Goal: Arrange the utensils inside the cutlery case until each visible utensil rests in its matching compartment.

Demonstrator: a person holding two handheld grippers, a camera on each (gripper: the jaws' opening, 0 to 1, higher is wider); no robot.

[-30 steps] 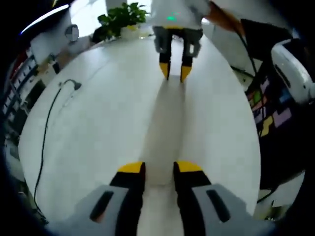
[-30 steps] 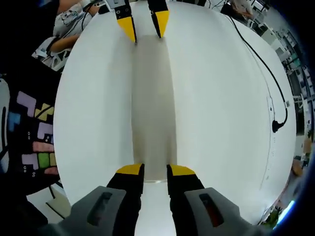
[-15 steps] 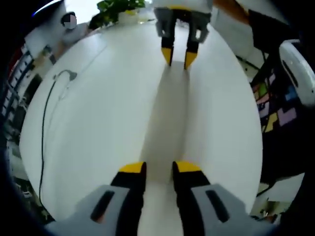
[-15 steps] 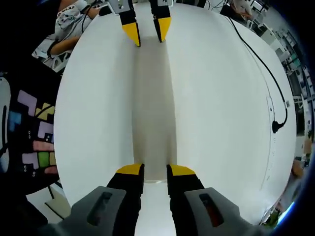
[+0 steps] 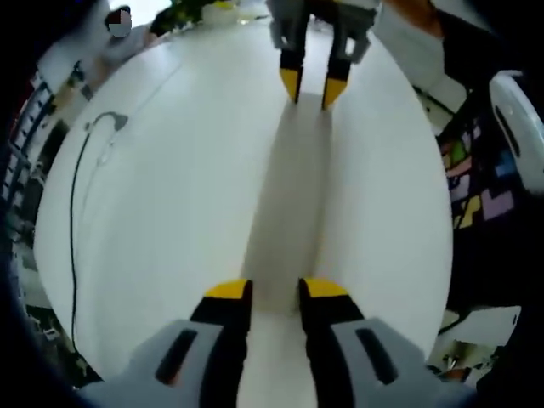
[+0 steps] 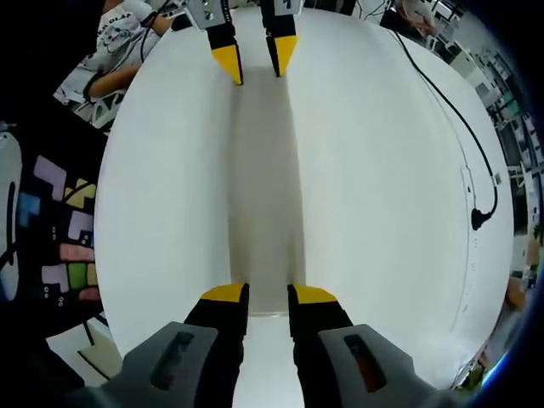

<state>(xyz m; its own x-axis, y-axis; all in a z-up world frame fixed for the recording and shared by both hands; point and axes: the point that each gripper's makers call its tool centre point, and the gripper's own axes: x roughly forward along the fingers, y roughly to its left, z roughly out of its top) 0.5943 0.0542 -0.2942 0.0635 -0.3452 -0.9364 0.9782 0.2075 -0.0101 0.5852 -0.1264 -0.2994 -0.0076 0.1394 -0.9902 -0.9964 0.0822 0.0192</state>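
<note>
Well, we see a round white table point(image 5: 170, 212) point(image 6: 382, 212) w/ a black cable point(image 5: 76, 195) point(image 6: 463, 144) trailing across one side, and a floor mat of coloured shapes point(image 5: 476, 187) point(image 6: 68, 246) beyond the other edge. Left gripper point(image 5: 272, 289) point(image 6: 255, 64) and right gripper point(image 6: 268, 293) point(image 5: 310, 89) face each other over the tabletop, jaws narrowly apart. A long pale strip point(image 5: 289, 195) point(image 6: 265, 187) runs btwn them, each end lying in a jaw gap. We can't tell if either is clamped on it, nor whether it's the cutlery case.
</note>
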